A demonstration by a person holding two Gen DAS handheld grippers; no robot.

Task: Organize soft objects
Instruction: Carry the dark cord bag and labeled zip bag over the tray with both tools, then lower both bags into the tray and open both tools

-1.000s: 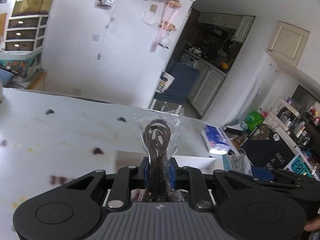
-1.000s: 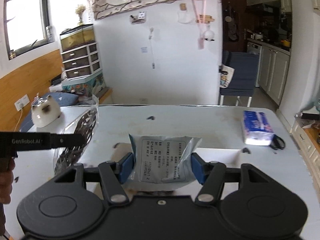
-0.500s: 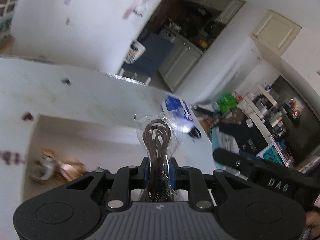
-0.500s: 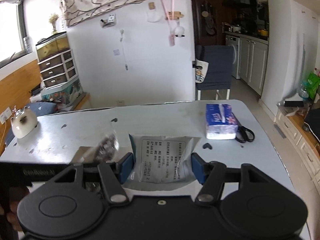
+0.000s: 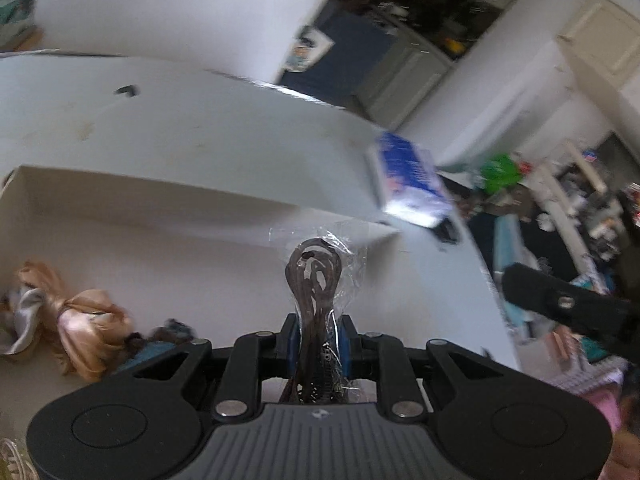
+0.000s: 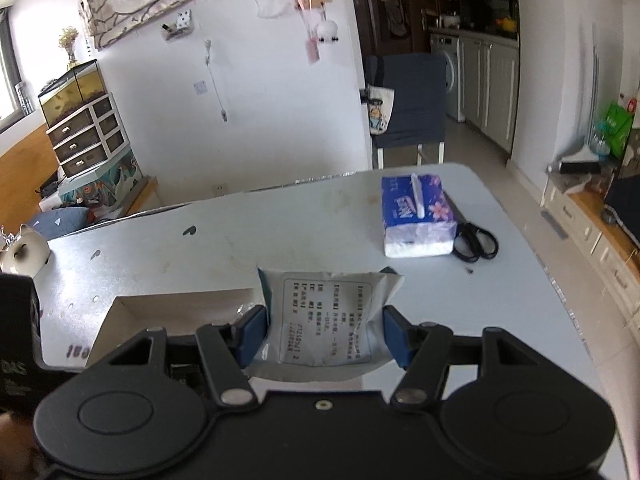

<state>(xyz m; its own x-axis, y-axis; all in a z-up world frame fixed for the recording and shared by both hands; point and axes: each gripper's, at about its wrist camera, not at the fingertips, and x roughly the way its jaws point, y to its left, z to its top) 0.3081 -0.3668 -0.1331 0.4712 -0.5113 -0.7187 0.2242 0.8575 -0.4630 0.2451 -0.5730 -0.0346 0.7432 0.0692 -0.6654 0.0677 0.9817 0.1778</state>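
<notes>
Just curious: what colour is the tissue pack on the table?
Blue with pink flowers, white sides; the tissue pack shows best in the right wrist view.

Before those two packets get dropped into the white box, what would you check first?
1. Left gripper pinching the clear bag of brown cord: ok.
2. Right gripper clamped on the silver labelled pouch: ok.
3. Bag of cord over the open white box: ok.
4. Bare floor left in the box beside the satin bow: ok.
5. Pouch fully over the box: cannot tell.
6. Tissue pack and scissors apart from the box: ok.
</notes>
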